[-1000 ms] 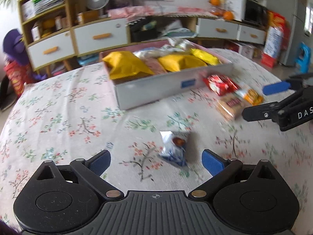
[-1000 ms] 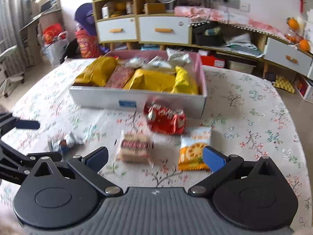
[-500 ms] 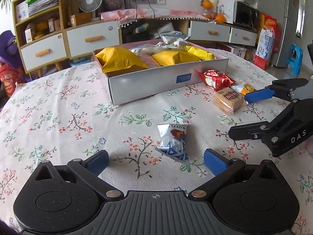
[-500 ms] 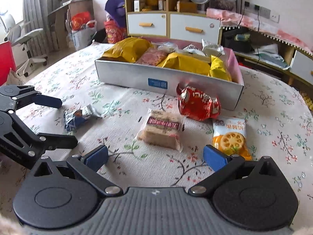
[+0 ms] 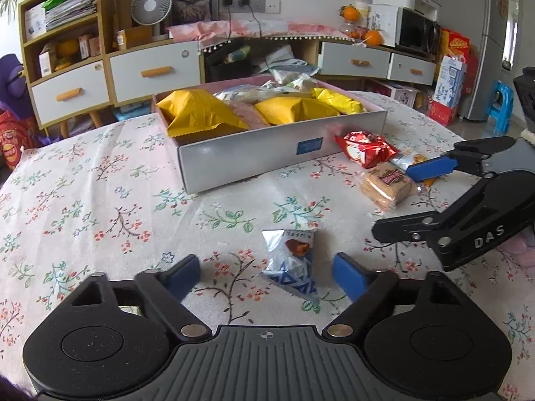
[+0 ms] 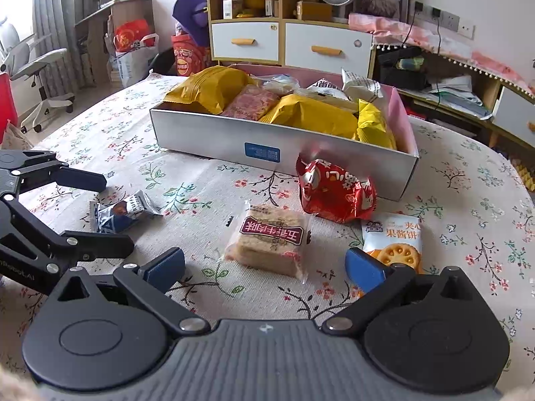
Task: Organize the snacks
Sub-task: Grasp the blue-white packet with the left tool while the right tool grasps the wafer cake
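table: floral cloth [image 5: 100, 200], four loose snacks lying on it in front of the box.
box: grey open box [image 5: 260, 153] mid-table, already part-filled with yellow bags; destination for the loose packs, judging by the task.
right gripper: [image 6: 264, 267] spread wide, holding nothing; hovers over the rice-cake bar [image 6: 267, 237], with the biscuit pack [image 6: 394, 244] at its right pad and the red pack [image 6: 334, 190] beyond, against the box wall.
left gripper: [image 5: 267, 274] jaws closing, not yet pressing; nothing gripped.
blue-silver pack: [image 5: 294, 260] flat on the cloth between the left pads, nearer the right one, skewed.
step: pinch the blue-silver pack.
tip: centre the pads on the pack, likely squeeze its puffed middle rather than the crimped edge, lift clear before moving to the box, keep off the right gripper close by.
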### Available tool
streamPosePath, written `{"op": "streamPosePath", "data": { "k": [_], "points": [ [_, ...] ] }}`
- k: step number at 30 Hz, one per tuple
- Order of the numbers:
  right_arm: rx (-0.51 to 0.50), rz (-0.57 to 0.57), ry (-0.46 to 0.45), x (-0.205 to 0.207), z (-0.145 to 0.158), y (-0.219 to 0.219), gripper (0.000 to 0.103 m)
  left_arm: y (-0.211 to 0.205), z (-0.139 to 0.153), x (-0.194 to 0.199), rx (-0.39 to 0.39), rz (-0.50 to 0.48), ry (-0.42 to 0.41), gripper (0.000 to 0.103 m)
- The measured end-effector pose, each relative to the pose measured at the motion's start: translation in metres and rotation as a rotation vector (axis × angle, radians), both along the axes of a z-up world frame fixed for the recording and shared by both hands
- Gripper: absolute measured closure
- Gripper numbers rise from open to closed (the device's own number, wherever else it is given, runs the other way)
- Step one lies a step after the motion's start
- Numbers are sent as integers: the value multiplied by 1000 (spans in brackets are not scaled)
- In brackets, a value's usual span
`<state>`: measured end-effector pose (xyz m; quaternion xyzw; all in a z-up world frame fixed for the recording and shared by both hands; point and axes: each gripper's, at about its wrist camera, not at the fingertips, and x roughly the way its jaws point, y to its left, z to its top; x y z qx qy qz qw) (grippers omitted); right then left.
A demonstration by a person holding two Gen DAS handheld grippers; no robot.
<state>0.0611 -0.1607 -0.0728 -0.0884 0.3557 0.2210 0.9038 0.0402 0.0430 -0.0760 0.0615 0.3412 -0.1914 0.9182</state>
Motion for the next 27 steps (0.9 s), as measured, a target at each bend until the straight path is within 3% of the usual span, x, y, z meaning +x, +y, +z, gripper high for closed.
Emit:
{"op": "streamPosePath", "data": {
  "k": [9,14,23,27],
  "points": [
    [4,-24,-11,3,4,-2,24,-10,4,-2,5,-38,4,59],
    [3,-22,-17,3,6,-1,38,-13,6,-3,18,-40,3,72],
    [4,-18,-24,4,9,0,58,-14,7,-4,25,-26,4,77],
    [13,-25,-20,6,11,-1,62,-13,10,-2,21,-13,8,79]
  ]
}}
